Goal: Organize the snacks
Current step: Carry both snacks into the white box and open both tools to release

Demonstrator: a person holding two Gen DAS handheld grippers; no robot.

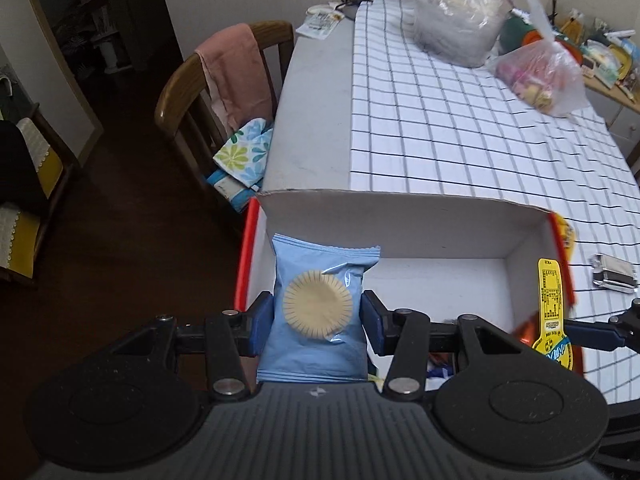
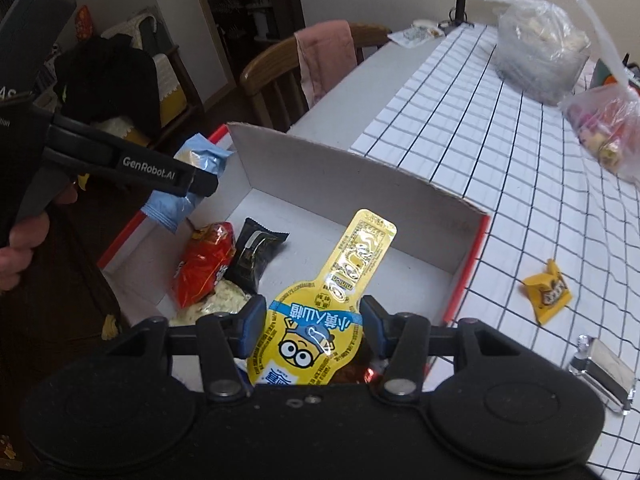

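Observation:
My left gripper [image 1: 318, 314] is shut on a light blue biscuit packet [image 1: 316, 312] and holds it over the left end of an open white cardboard box [image 1: 384, 220] with red outer sides. My right gripper [image 2: 314, 328] is shut on a yellow Minions snack pouch [image 2: 320, 320] and holds it above the box [image 2: 340, 176]. The pouch also shows at the right of the left wrist view [image 1: 554, 312]. The left gripper and blue packet show in the right wrist view [image 2: 176, 172]. Inside the box lie a red packet [image 2: 204, 264], a black packet [image 2: 256, 256] and a pale packet [image 2: 224, 300].
The box sits on a table with a white grid cloth [image 1: 460, 120]. A yellow candy [image 2: 548, 290] and a silver-wrapped item [image 2: 604, 372] lie right of the box. Two plastic bags [image 1: 452, 12] [image 1: 540, 76] stand far back. A wooden chair [image 1: 224, 80] with a pink cloth is left.

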